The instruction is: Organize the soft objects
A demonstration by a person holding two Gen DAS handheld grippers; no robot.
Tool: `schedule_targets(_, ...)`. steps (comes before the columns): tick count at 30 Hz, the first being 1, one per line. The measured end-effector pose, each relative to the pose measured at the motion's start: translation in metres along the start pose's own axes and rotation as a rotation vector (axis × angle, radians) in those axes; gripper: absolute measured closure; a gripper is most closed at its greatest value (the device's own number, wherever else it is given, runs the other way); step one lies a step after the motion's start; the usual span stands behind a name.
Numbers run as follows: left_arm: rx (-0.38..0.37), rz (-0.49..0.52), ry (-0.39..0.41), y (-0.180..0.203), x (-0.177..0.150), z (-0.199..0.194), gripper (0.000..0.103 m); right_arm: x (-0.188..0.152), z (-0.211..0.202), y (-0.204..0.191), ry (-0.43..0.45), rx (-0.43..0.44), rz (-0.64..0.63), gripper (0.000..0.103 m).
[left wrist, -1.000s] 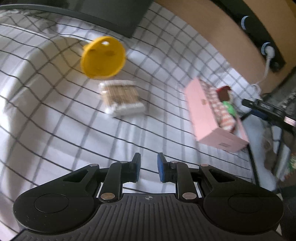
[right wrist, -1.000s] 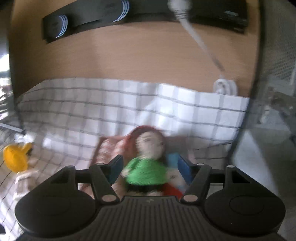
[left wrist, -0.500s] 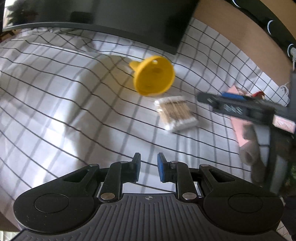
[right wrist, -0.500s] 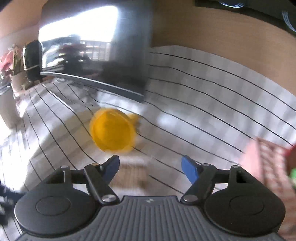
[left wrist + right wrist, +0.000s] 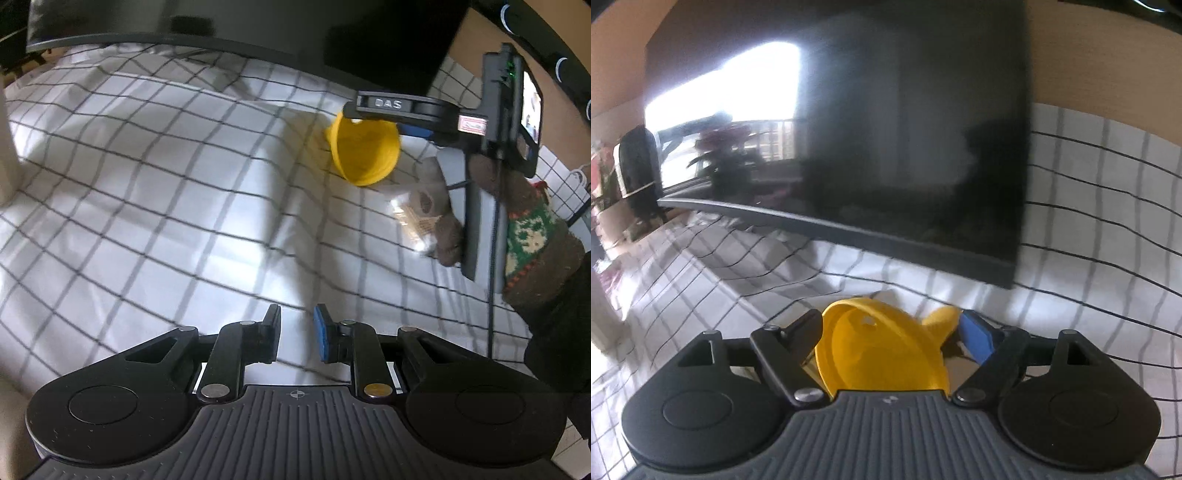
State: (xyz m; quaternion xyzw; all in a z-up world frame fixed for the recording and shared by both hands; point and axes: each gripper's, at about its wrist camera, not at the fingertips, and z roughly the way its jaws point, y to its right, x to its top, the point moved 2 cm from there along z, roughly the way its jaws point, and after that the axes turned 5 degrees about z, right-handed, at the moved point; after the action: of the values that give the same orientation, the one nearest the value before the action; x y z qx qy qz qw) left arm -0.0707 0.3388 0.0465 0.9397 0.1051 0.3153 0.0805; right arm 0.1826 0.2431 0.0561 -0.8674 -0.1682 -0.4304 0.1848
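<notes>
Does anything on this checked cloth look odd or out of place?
The yellow funnel lies tipped on its side on the cloth, between the open right gripper fingers. It looks hard, odd for a soft-objects job.

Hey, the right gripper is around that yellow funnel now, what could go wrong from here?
1. The yellow funnel sits between the right gripper fingers, which look open; its slanted wall might squirt out as they close.
2. The packet of cotton swabs lies right beside the funnel, under the hand, and could get dragged along.
3. The monitor stands just behind; a high lift might knock its lower edge.
</notes>
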Motion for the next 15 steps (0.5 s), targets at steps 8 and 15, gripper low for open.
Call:
schedule_targets(8,-0.045,-0.031,-0.005,-0.020,-0.003,0.001,0.082,-0.023,-0.006,-0.016,-0.075,-0.014,-0.123,0.071)
schedule_targets(15,-0.122,-0.059,0.010,-0.009,-0.003,0.006,0.082,-0.012,-0.047,-0.001,-0.121,-0.029,-0.122,0.096)
